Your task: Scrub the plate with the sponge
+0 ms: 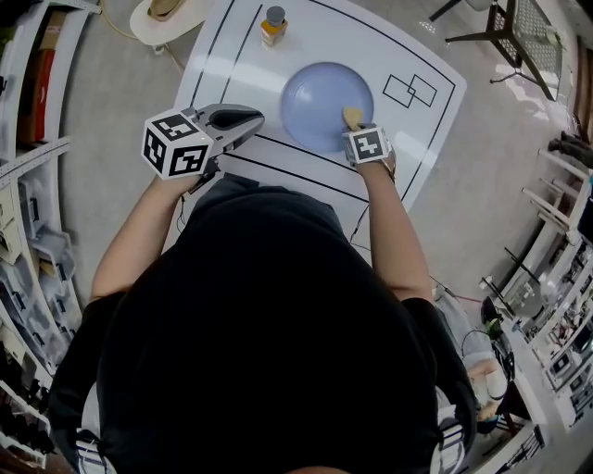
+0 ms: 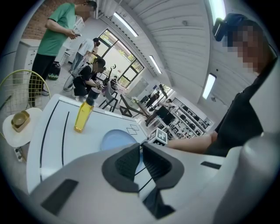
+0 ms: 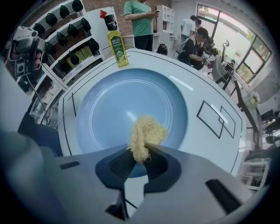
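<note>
A pale blue plate lies on the white table; the right gripper view shows the plate from just above its near rim. A tan, fibrous sponge is pinched in my right gripper, held over the plate's near right part; in the head view the sponge pokes out beyond the right gripper. My left gripper hovers left of the plate, jaws shut with nothing between them; the left gripper sees the plate beyond its tips.
A yellow bottle of dish liquid stands at the table's far side, also in the right gripper view as the bottle. Black lines and a small rectangle mark the tabletop. Shelving runs along the left. People stand beyond the table.
</note>
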Motion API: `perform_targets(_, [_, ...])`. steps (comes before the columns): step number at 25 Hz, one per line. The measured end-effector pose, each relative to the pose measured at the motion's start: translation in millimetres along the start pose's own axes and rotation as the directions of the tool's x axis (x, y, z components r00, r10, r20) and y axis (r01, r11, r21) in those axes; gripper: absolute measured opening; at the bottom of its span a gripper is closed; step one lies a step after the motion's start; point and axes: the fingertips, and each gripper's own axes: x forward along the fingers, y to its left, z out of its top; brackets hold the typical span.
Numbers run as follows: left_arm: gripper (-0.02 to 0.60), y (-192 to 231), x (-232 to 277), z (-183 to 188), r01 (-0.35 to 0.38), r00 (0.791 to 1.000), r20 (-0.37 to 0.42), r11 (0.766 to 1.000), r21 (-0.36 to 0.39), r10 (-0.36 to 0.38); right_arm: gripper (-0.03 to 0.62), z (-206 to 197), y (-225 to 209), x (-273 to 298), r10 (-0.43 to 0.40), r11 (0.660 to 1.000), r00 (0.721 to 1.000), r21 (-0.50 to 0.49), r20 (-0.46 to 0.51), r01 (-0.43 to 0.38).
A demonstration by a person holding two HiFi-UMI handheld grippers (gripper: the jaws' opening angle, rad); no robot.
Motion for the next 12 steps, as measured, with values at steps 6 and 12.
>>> perform_targets(6, [0.026,-5.8,-1.7,-2.6,0.011,1.000,0.000,1.000,0.006,-0.011,0.043,2.2,2.6,-5.8,-0.021,1.000,1.000,0.007,0.015,0.021])
perform_targets(12, [0.026,-5.3,-7.1,-1.4,0.011,1.000,0.007,1.000,0.006,-0.011,0.039,-4.6,19.0,-8.7,0.010,1.000,1.000,0.024,-0.001,-0.010])
